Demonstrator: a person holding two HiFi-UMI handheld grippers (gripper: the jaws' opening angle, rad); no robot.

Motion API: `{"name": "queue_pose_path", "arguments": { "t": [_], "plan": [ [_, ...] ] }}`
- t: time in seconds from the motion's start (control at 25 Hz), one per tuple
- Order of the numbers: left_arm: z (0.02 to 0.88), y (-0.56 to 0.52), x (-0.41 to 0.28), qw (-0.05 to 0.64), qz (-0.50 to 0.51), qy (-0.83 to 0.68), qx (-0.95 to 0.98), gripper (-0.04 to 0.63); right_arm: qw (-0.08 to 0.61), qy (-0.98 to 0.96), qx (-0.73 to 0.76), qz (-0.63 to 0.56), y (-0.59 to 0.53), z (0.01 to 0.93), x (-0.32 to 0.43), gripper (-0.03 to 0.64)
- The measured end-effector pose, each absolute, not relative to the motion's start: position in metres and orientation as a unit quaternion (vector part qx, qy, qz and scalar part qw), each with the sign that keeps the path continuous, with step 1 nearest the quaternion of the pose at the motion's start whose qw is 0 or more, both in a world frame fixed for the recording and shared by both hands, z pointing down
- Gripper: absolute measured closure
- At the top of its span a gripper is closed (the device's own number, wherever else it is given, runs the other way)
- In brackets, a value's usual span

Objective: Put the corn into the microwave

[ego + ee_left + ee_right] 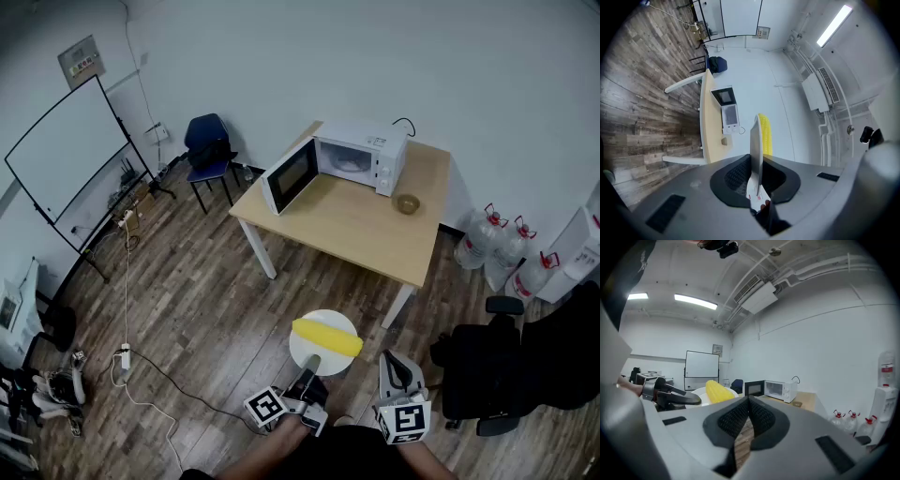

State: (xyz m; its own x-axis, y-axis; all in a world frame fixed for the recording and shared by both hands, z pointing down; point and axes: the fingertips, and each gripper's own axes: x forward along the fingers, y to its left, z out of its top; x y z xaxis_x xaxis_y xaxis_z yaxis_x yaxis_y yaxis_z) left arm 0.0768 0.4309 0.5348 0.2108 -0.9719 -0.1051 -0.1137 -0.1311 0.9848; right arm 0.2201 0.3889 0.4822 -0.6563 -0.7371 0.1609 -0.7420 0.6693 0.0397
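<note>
A yellow corn cob [326, 337] lies on a white plate [314, 357] held above the wooden floor. My left gripper [310, 367] is shut on the plate's near rim; in the left gripper view the plate [756, 149] stands edge-on between the jaws with the corn [765, 136] behind it. My right gripper [394, 364] hangs beside the plate, shut and empty [749, 402]. The white microwave [352, 159] stands on the wooden table [352, 230] ahead, its door [289, 176] swung open. The right gripper view shows the corn [719, 391] and the microwave [778, 390].
A small bowl [408, 203] sits on the table right of the microwave. A blue chair [210, 150] and a whiteboard [66, 150] stand at the left. Water bottles [506, 248] and a black office chair [487, 375] are at the right. A cable and power strip [124, 357] lie on the floor.
</note>
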Motion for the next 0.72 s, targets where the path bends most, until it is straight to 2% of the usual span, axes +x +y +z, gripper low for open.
{"name": "queue_pose_path", "arguments": {
  "t": [0.32, 0.72],
  "plan": [
    [0.535, 0.418, 0.082, 0.495, -0.448, -0.446, 0.597, 0.563, 0.072, -0.900, 0.427, 0.039, 0.378, 0.487, 0.234, 0.560],
    [0.557, 0.371, 0.056, 0.507, -0.432, -0.443, 0.600, 0.563, 0.102, -0.891, 0.438, 0.056, 0.340, 0.518, 0.217, 0.560]
  ]
}}
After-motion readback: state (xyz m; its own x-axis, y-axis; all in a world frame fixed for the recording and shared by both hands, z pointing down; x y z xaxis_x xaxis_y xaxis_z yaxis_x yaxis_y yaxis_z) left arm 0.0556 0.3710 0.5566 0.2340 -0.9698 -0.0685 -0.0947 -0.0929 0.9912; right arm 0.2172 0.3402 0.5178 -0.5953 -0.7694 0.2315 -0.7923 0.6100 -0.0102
